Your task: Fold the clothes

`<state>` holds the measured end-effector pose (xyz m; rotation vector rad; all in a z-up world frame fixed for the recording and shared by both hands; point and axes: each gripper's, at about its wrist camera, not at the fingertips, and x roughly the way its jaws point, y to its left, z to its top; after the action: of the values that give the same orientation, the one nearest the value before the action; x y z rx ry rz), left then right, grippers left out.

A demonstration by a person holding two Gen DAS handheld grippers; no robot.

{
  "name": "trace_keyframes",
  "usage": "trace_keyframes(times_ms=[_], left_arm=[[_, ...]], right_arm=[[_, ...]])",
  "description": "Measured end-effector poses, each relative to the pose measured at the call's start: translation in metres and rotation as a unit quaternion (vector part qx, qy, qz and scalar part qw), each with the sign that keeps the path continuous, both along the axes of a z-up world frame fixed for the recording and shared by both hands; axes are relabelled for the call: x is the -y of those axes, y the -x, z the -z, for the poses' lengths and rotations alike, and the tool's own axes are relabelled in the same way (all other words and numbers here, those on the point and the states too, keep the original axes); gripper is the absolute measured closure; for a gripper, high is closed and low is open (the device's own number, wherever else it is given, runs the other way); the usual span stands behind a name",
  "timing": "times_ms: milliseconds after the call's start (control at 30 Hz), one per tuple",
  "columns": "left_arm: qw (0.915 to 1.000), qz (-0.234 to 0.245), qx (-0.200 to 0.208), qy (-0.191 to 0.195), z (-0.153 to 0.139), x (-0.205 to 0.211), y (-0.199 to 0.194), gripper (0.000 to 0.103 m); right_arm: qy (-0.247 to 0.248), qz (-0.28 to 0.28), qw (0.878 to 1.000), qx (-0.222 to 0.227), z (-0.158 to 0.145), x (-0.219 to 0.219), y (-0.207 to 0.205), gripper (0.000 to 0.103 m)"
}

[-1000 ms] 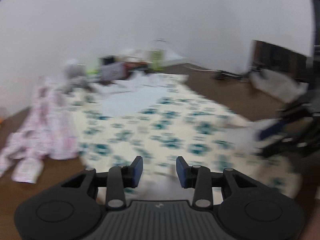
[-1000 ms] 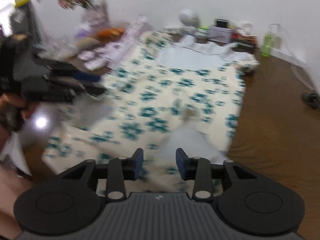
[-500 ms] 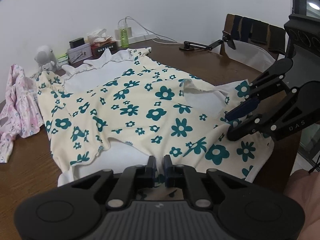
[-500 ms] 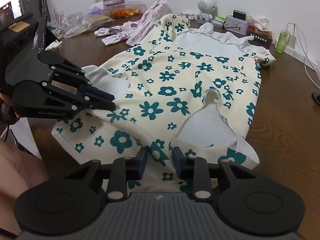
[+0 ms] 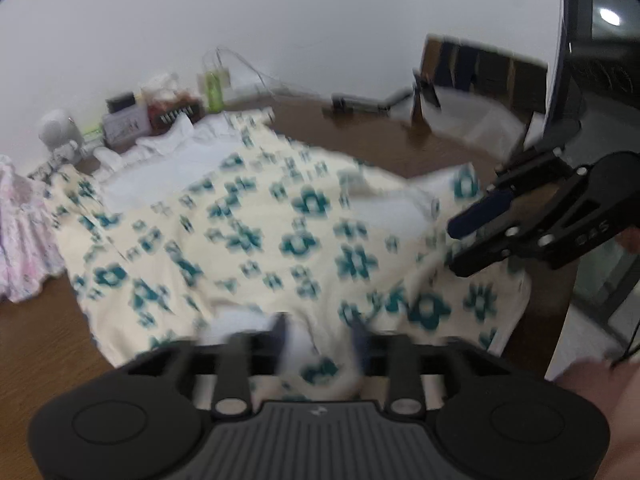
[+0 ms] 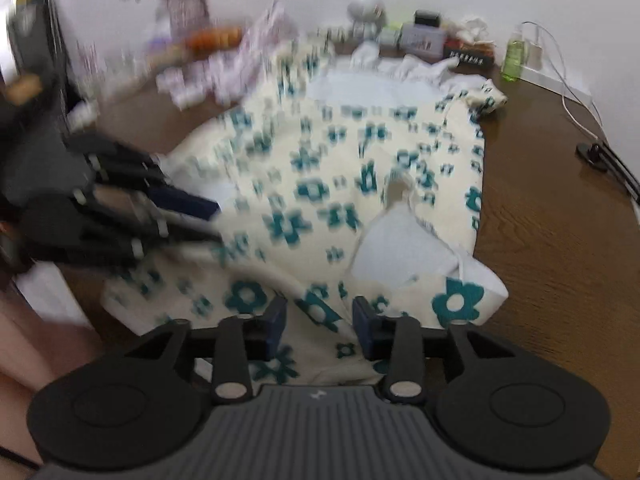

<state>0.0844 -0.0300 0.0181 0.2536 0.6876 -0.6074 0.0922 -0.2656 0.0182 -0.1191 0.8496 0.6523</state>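
White wall is filling the top of both views, and below it a dark wooden bench (image 6: 560,248) is carrying a cream dress with teal flowers (image 6: 320,184), which is lying spread flat across the middle of both frames, its white collar end toward the wall and its hem at the lower edge. At the bottom centre of the left wrist view, the left tool (image 5: 320,340) is opening its jaws over the hem, with a fold of the flowered cloth lying between the blurred fingers; the pads are not pressing on it. At the bottom centre of the right wrist view, the right tool (image 6: 320,324) is opening as well, with the hem passing between its blue pads, which are standing apart from the cloth. Each tool is showing in the other's view, at the right edge and the left edge. A pink garment (image 5: 24,236) is lying at the left edge of the left view. A green bottle (image 6: 514,58) and a small white robot figure (image 6: 366,12) are standing along the wall at the upper right.
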Motion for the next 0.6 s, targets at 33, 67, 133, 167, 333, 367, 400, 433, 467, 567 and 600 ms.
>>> trace_keyframes(times_ms=[33, 67, 133, 167, 333, 367, 400, 433, 467, 567, 600], left_arm=[[0.9996, -0.011, 0.015, 0.019, -0.013, -0.009, -0.004, 0.042], [0.9985, -0.022, 0.03, 0.04, -0.027, -0.018, -0.008, 0.028], [0.9934, -0.059, 0.051, 0.084, -0.057, -0.031, -0.021, 0.002], [0.9903, -0.075, 0.058, 0.102, -0.07, -0.033, -0.03, 0.0], [0.9899, -0.094, 0.056, 0.09, -0.122, 0.006, -0.087, 0.0], [0.9916, -0.089, 0.056, 0.075, -0.128, 0.022, -0.1, 0.0], [0.9929, -0.085, 0.057, 0.061, -0.13, 0.038, -0.108, 0.0], [0.9943, -0.082, 0.053, 0.043, -0.13, 0.055, -0.119, 0.0], [0.9953, -0.08, 0.049, 0.025, -0.131, 0.072, -0.131, 0.0], [0.9959, -0.079, 0.039, -0.02, -0.124, 0.115, -0.163, 0.0], [0.9956, -0.079, 0.038, -0.033, -0.122, 0.128, -0.172, 0.0]], right_arm=[[-0.026, 0.015, 0.999, 0.012, -0.01, 0.009, 0.001, 0.057], [-0.051, 0.031, 0.998, 0.025, -0.02, 0.018, 0.002, 0.047], [-0.08, 0.068, 0.993, 0.053, -0.036, 0.035, 0.004, 0.032], [-0.082, 0.089, 0.99, 0.068, -0.041, 0.042, 0.005, 0.025], [-0.1, 0.154, 0.982, 0.046, -0.025, 0.061, 0.003, 0.02], [-0.104, 0.163, 0.98, 0.038, -0.019, 0.063, 0.004, 0.018], [-0.109, 0.171, 0.979, 0.03, -0.014, 0.066, 0.004, 0.015], [-0.111, 0.176, 0.978, 0.027, -0.01, 0.068, 0.005, 0.012], [-0.113, 0.181, 0.977, 0.024, -0.006, 0.07, 0.006, 0.007], [-0.117, 0.187, 0.975, 0.018, 0.003, 0.075, 0.009, 0.002], [-0.118, 0.188, 0.975, 0.015, 0.005, 0.077, 0.012, 0.001]])
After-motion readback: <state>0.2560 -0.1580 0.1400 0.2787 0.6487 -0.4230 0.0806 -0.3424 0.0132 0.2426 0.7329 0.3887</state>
